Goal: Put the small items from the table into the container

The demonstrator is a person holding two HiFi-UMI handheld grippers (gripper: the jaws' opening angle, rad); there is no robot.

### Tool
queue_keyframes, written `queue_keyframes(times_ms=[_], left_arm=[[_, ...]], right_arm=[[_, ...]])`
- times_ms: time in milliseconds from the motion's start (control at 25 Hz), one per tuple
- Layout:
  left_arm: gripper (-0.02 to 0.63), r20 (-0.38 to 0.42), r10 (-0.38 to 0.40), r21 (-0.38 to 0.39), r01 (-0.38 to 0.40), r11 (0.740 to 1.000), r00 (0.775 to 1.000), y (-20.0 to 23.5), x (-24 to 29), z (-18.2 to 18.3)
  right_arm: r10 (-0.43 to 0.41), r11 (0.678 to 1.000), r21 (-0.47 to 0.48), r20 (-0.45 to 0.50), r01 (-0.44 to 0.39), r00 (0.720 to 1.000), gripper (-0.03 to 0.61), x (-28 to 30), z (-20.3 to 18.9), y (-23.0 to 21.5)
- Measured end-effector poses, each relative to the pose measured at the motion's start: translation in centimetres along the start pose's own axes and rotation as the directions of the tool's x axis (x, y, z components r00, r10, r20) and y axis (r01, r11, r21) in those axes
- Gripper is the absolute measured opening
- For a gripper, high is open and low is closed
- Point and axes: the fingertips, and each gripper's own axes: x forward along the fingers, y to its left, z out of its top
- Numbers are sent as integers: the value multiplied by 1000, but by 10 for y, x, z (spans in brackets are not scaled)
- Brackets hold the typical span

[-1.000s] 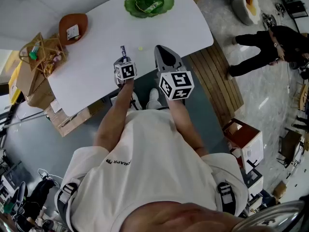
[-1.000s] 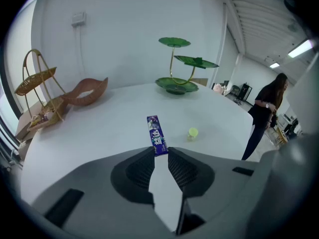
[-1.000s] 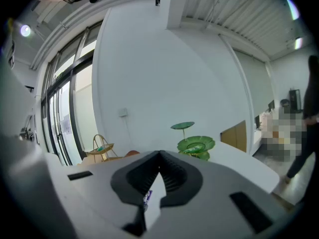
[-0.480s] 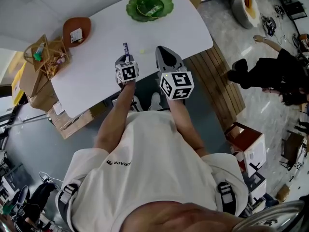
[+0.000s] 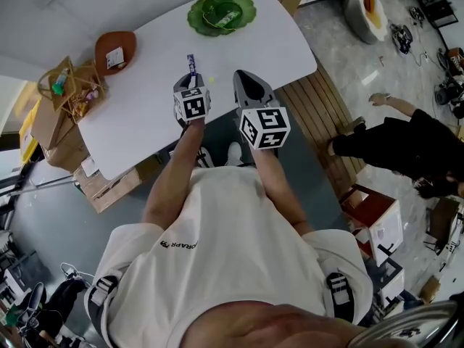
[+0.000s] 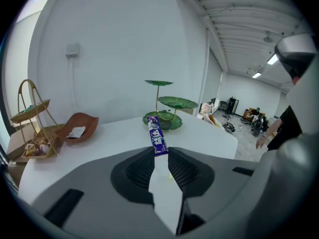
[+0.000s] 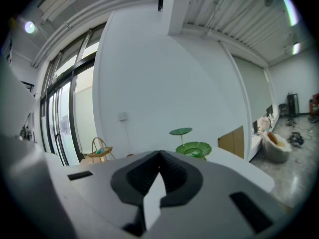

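My left gripper (image 5: 191, 80) (image 6: 160, 152) is shut on the lower end of a blue-purple stick packet (image 5: 191, 63) (image 6: 158, 138), held off the white table (image 5: 138, 118) with its free end pointing away. My right gripper (image 5: 243, 77) (image 7: 159, 156) hovers beside it to the right, shut, with nothing between its jaws. A tiny yellow-green item (image 5: 212, 80) lies on the table between the two grippers. A green tiered dish (image 5: 221, 11) (image 6: 163, 119) (image 7: 193, 148) stands at the far end with a packet in it. A brown leaf-shaped bowl (image 5: 114, 49) (image 6: 77, 126) holds a white packet.
A wire basket stand (image 5: 69, 85) (image 6: 32, 128) (image 7: 99, 151) with small things sits at the table's left corner, above cardboard boxes (image 5: 54, 133). A person in black (image 5: 406, 147) bends over the floor at the right. The table edge runs just before my hands.
My left gripper has risen with the stick packet and moved a little away from me. The right gripper has stayed put. The person in black has moved across the floor.
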Motion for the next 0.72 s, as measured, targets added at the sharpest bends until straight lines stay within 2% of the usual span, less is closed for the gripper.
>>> queue_keyframes(times_ms=[360,720], left_arm=[[87,45,-31,27,30,999,999,-14,-2,24],[87,91,-55,89,47,995,994,-27,4,52]], right_arm=[[-13,1000,-3,12,13,1000,6,-5,7,-7],[-21,1000,-2,21,21,1000,6,-7,11,-15]])
